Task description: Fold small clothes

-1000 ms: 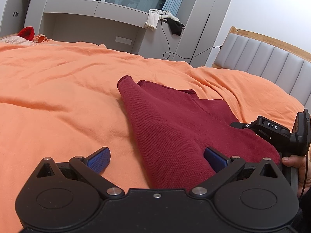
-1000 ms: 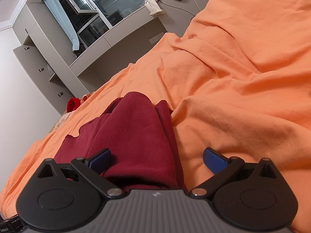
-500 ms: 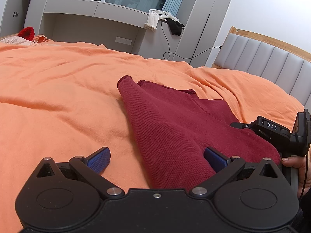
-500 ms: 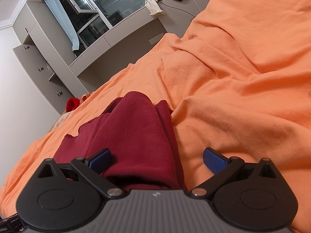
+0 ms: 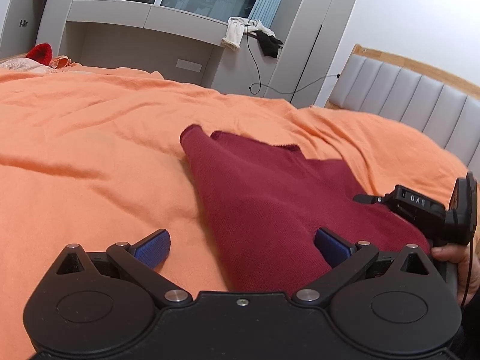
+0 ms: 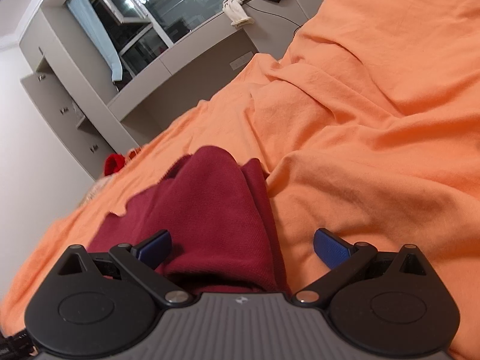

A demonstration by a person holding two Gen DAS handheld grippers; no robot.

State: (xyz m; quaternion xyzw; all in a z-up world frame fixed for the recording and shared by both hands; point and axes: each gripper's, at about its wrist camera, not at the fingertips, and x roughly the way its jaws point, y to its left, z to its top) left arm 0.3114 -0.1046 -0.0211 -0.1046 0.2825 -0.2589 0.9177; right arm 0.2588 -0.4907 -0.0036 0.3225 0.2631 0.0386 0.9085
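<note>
A soft, light knit garment (image 5: 270, 210) lay on the bed (image 5: 90, 165), between the parted left tongs (image 5: 241, 247) and the parted right tongs (image 6: 243, 247); its near hem was judged the best hold.

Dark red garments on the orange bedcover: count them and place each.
1. The dark red garment lies on the orange bedcover, between both open grippers' jaws. More could hide beneath its folds.
</note>
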